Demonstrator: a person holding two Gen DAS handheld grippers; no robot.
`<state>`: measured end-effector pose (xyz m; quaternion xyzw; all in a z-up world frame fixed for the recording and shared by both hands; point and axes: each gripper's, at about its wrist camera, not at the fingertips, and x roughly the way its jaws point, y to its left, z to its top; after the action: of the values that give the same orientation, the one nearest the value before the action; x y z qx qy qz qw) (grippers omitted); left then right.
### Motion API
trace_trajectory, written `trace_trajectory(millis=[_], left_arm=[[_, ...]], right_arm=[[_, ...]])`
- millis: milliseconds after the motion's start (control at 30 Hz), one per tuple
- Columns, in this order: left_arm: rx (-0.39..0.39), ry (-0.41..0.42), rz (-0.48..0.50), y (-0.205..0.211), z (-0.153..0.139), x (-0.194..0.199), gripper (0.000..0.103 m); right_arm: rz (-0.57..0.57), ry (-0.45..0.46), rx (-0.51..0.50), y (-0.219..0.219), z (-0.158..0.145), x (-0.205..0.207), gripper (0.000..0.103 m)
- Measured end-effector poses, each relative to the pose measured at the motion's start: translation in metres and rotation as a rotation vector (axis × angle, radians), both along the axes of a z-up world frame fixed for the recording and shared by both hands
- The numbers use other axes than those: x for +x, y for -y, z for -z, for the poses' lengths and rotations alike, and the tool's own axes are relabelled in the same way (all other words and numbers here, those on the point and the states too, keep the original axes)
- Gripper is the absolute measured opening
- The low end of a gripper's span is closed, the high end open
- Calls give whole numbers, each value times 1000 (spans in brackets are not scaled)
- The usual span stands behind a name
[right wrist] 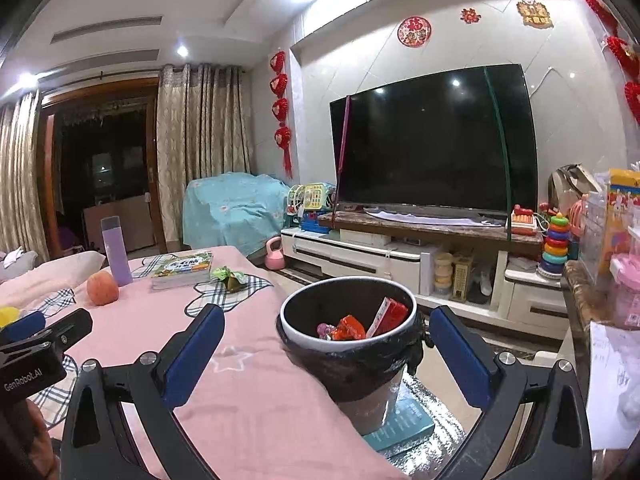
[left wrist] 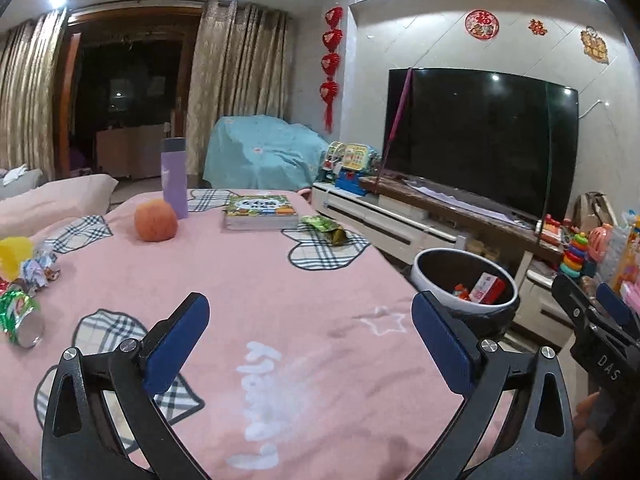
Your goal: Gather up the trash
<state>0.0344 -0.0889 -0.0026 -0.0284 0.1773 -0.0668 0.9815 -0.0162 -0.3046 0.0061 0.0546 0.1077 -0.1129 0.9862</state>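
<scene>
While my left tool [left wrist: 310, 344] and right tool [right wrist: 324, 354] gape empty, the crumpled green foil wrapper [left wrist: 330, 229] lies on the fuzzy pink surface [left wrist: 248, 280].

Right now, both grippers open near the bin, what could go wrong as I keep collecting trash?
1. The bin stands on a book beside the table edge; a knock could tip it.
2. The green wrapper lies by the table edge and could slide off.
3. The peach isn't trash; don't grab it.
</scene>
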Motion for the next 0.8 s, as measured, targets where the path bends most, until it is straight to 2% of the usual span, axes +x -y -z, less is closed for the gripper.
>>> trace_trajectory(millis=[800], left_arm=[[21, 21, -22, -2, -3, -16, 103]], right_arm=[[-7, -2, 7, -4, 5, -5, 103]])
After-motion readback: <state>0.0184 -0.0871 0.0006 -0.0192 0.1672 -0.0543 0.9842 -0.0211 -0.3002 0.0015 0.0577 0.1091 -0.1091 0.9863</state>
